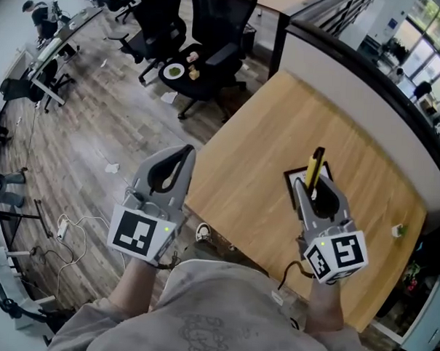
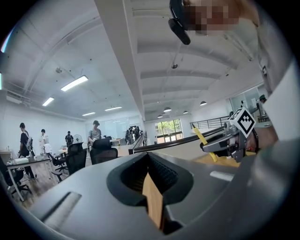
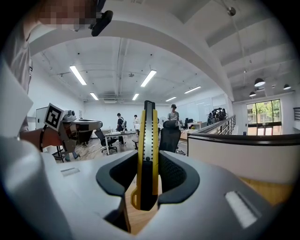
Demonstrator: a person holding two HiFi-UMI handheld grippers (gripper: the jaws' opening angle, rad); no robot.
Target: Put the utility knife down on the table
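Note:
A yellow and black utility knife (image 1: 316, 165) stands upright between the jaws of my right gripper (image 1: 311, 185), which is shut on it above the wooden table (image 1: 265, 144). In the right gripper view the knife (image 3: 146, 140) rises straight out of the clamped jaws. My left gripper (image 1: 185, 152) hangs just off the table's left edge, above the floor, shut with nothing in it. The left gripper view shows my right gripper (image 2: 230, 138) with the knife (image 2: 203, 140) sticking up from it.
A black-framed white pad (image 1: 292, 183) lies on the table under the right gripper. A small green thing (image 1: 398, 230) sits near the right edge. Black office chairs (image 1: 211, 40) stand beyond the table, a partition (image 1: 355, 75) lines its far side, and cables (image 1: 65, 230) lie on the floor.

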